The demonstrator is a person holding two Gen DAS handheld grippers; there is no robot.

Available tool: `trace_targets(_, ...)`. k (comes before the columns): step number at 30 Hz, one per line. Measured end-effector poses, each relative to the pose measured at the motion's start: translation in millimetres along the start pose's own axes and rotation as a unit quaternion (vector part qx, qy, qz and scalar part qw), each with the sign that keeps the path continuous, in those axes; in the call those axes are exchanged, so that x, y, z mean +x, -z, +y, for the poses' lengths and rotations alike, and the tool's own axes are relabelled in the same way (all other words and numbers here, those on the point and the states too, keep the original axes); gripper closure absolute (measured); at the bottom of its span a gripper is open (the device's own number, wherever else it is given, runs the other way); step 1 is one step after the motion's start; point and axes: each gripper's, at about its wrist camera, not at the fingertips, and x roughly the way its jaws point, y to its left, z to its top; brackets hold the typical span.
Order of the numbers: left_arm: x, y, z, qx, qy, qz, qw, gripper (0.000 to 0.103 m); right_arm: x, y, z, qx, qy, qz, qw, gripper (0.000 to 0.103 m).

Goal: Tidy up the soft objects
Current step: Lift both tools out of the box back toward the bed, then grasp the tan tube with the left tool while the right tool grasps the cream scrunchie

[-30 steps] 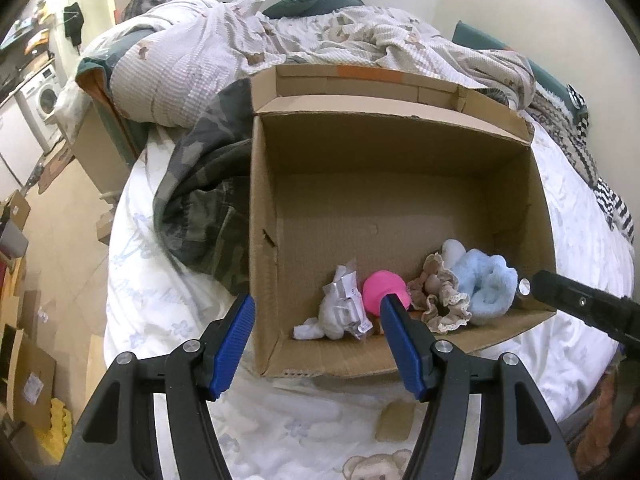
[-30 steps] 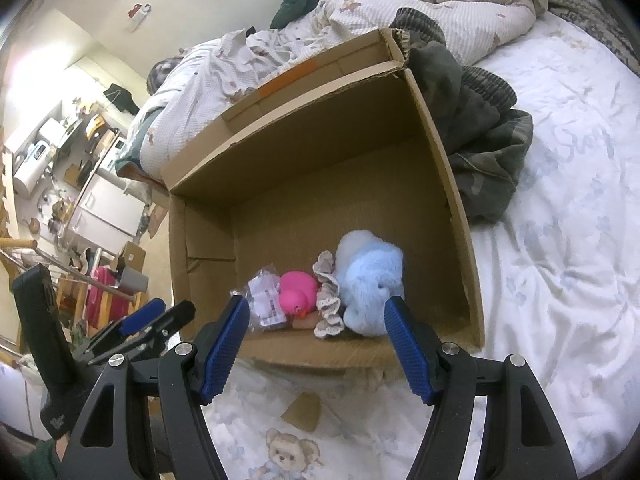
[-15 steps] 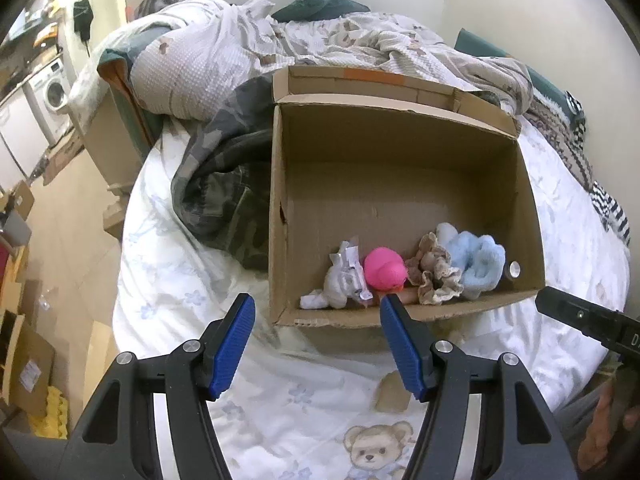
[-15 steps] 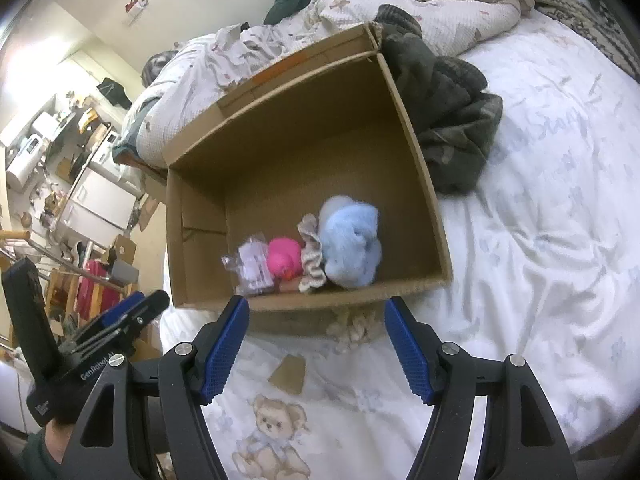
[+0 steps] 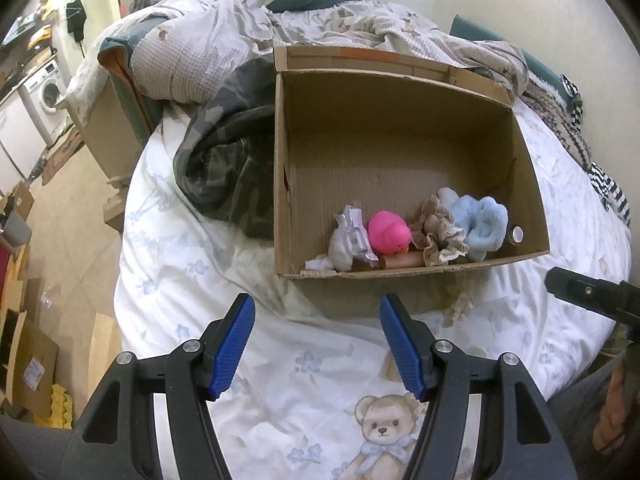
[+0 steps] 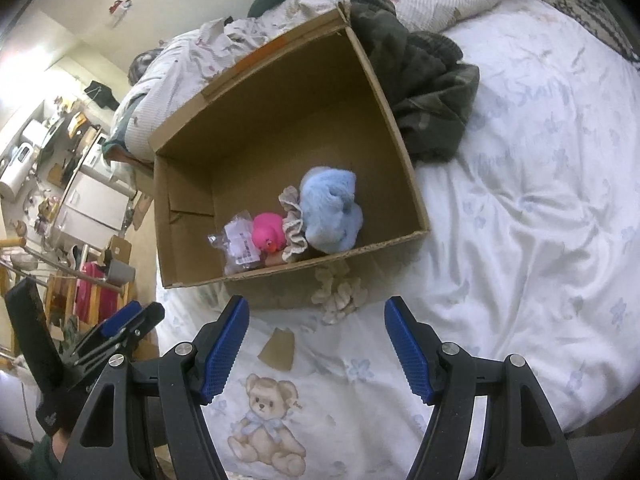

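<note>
An open cardboard box (image 5: 282,168) (image 6: 400,136) lies on the bed. Along its near wall sit a pale bagged item (image 5: 350,240) (image 6: 238,242), a pink rubber duck (image 5: 388,232) (image 6: 269,230), a beige frilly cloth (image 5: 438,232) (image 6: 292,220) and a fluffy light-blue soft toy (image 5: 480,222) (image 6: 330,210). A cream knitted piece (image 6: 338,294) (image 5: 456,308) lies on the sheet just outside the box front. My left gripper (image 5: 316,344) is open and empty, short of the box. My right gripper (image 6: 316,348) is open and empty, just short of the cream piece.
A dark camouflage garment (image 5: 224,160) (image 6: 424,88) lies bunched against the box's side. Rumpled quilts (image 5: 280,28) lie behind it. A small cardboard scrap (image 6: 278,350) lies on the teddy-bear sheet (image 6: 520,200). The bed edge drops to a cluttered floor (image 5: 60,220).
Both grippers have pulled back from the box, so it looks smaller and farther. The cream knitted piece and the teddy-bear print have come into view. Both stay open.
</note>
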Motion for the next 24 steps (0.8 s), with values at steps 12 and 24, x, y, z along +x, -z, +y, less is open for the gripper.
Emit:
trace_targets(12,20,3,2,-0.019,0.007,0.033,0.9993,0.041,20,0,-13,0.038,0.002,0.034,0.999,0.028)
trace_targets(24,76,33,-66,0.076,0.082,0.134,0.9846,0.042,34,-1,-25,0.063,0.018,0.057,0.996,0.028)
